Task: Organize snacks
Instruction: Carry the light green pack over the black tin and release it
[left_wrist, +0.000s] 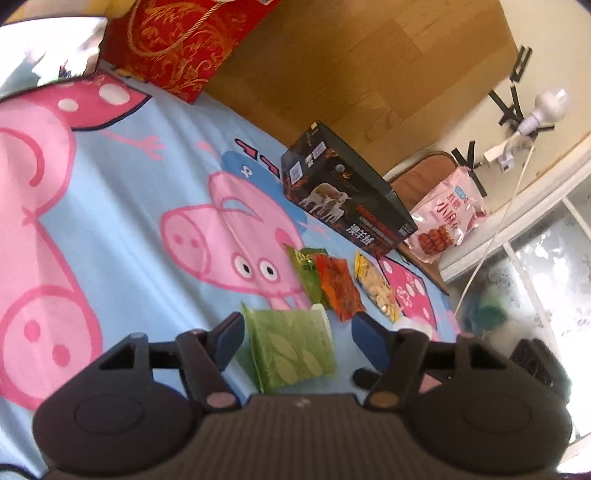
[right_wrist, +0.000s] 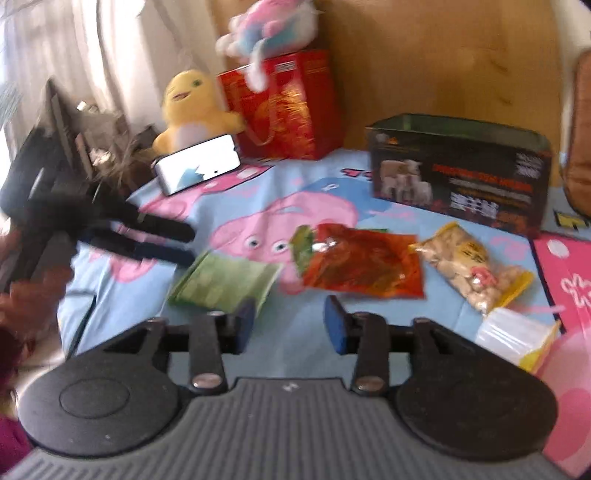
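Several snack packets lie on a blue pig-print sheet (left_wrist: 122, 206). My left gripper (left_wrist: 297, 336) is open, its fingers on either side of a pale green leaf-print packet (left_wrist: 291, 350), not closed on it. Beyond lie a small green packet (left_wrist: 308, 275), an orange-red packet (left_wrist: 340, 288) and a yellow biscuit bag (left_wrist: 376, 288). In the right wrist view my right gripper (right_wrist: 290, 325) is open and empty above the sheet, just short of the pale green packet (right_wrist: 221, 282), the orange-red packet (right_wrist: 364, 266) and the biscuit bag (right_wrist: 472, 273). The left gripper (right_wrist: 184, 243) shows at left.
An open dark box (left_wrist: 347, 195) (right_wrist: 461, 173) stands behind the snacks. A red gift bag (left_wrist: 184, 48) (right_wrist: 284, 107), a yellow plush (right_wrist: 192, 107), a phone (right_wrist: 199, 166) and a wooden headboard (left_wrist: 351, 62) are at the back. A pink snack bag (left_wrist: 443, 218) lies off the bed.
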